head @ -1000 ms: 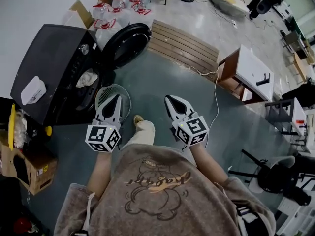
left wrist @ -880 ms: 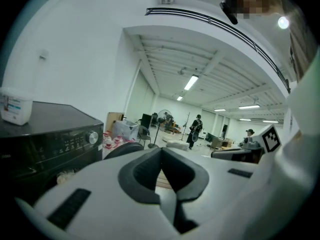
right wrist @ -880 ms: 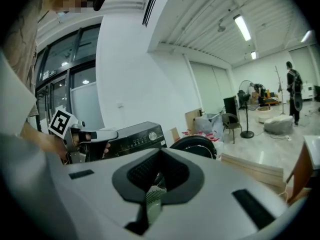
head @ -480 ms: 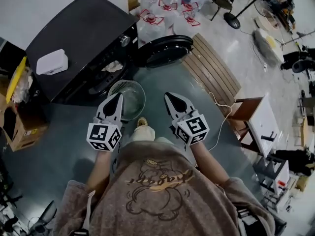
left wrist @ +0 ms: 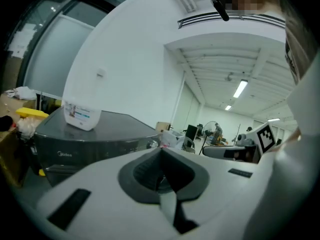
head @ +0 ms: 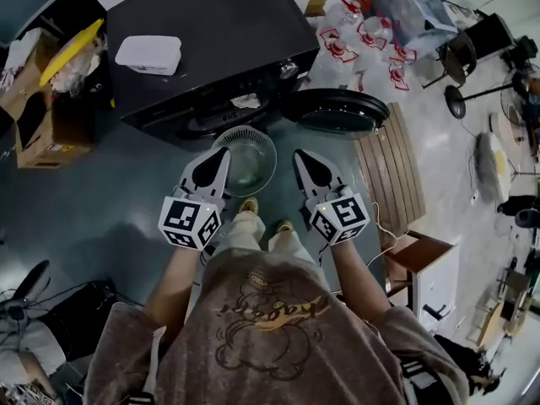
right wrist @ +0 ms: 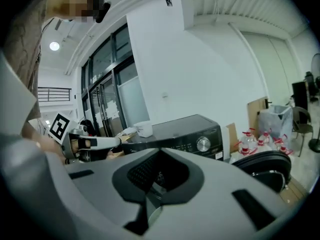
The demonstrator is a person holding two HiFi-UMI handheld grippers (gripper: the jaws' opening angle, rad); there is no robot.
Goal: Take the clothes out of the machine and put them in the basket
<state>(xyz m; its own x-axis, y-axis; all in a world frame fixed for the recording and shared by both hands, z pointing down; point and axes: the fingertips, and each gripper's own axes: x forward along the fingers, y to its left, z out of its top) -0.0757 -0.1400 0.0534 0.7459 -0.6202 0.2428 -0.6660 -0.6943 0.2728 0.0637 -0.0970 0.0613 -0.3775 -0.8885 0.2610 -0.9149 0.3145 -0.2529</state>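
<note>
The black washing machine (head: 211, 32) stands at the top centre of the head view, its round door (head: 337, 112) swung open to the right. A pale piece of clothing (head: 246, 101) shows in the drum opening. The round translucent basket (head: 257, 171) sits on the floor just in front of it. My left gripper (head: 222, 153) is shut and empty at the basket's left rim. My right gripper (head: 300, 155) is shut and empty to the basket's right. Past the jaws, the left gripper (left wrist: 160, 150) view shows the machine (left wrist: 100, 134), and the right gripper (right wrist: 159, 153) view shows the machine (right wrist: 185, 134) and door (right wrist: 265, 166).
A white container (head: 148, 55) lies on the machine's top. Cardboard boxes (head: 46, 116) stand to its left, several water bottles (head: 363, 36) to its right. A wooden slatted board (head: 396, 171) and a small table (head: 430, 268) lie at the right.
The view has swung round: the machine went from the left side to the top centre. Both grippers, still shut, now point at it with the basket between their tips.
</note>
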